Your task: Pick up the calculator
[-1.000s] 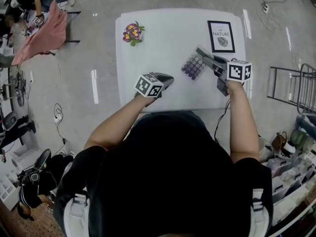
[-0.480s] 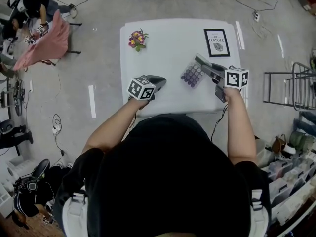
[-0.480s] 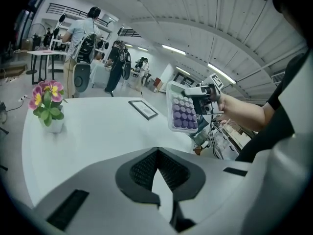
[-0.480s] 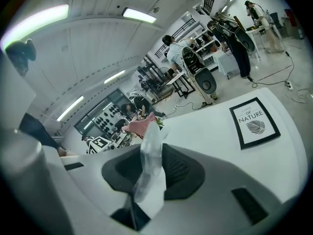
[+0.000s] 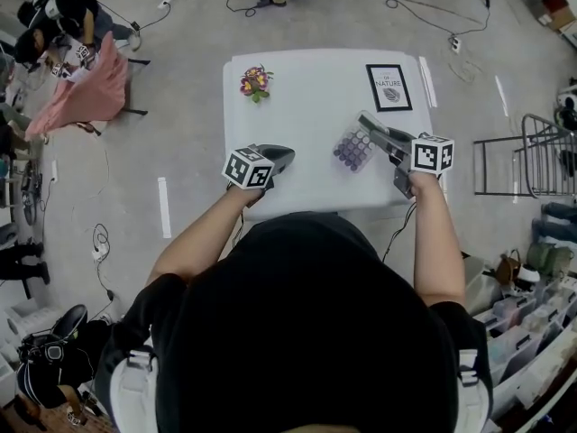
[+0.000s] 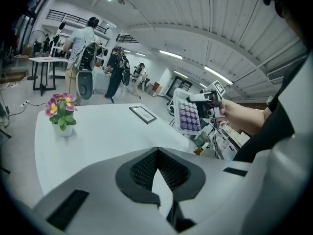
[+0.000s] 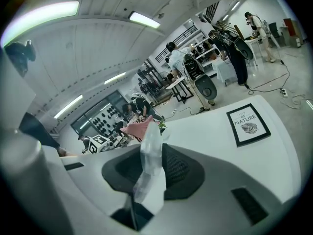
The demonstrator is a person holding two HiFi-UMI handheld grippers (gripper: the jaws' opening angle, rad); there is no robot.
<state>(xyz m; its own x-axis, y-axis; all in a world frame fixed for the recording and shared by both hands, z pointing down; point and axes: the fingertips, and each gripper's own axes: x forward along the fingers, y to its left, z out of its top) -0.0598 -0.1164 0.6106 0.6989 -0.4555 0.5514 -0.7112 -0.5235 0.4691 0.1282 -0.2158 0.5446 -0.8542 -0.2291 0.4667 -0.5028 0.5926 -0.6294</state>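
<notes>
The right gripper point(image 5: 371, 126) pinches the calculator point(image 5: 352, 149) by its edge, jaws part-closed on it. It is a pale slab with rows of round purple keys, held clear above the white table point(image 5: 306, 88), toward four o'clock. The left gripper point(image 5: 278, 156), at eight o'clock, has its jaws pressed together, empty.

In the head view, the table's point(image 5: 297, 106) near edge at 6 o'clock is covered by the person's head. The calculator's point(image 5: 352, 149) 3 o'clock edge is hidden under the right gripper point(image 5: 374, 131), and its key legends are too small to read. In the right gripper view it is seen edge-on and blurred. The bins point(image 5: 532, 323) at 4 o'clock are cut off by the picture's edge.
</notes>
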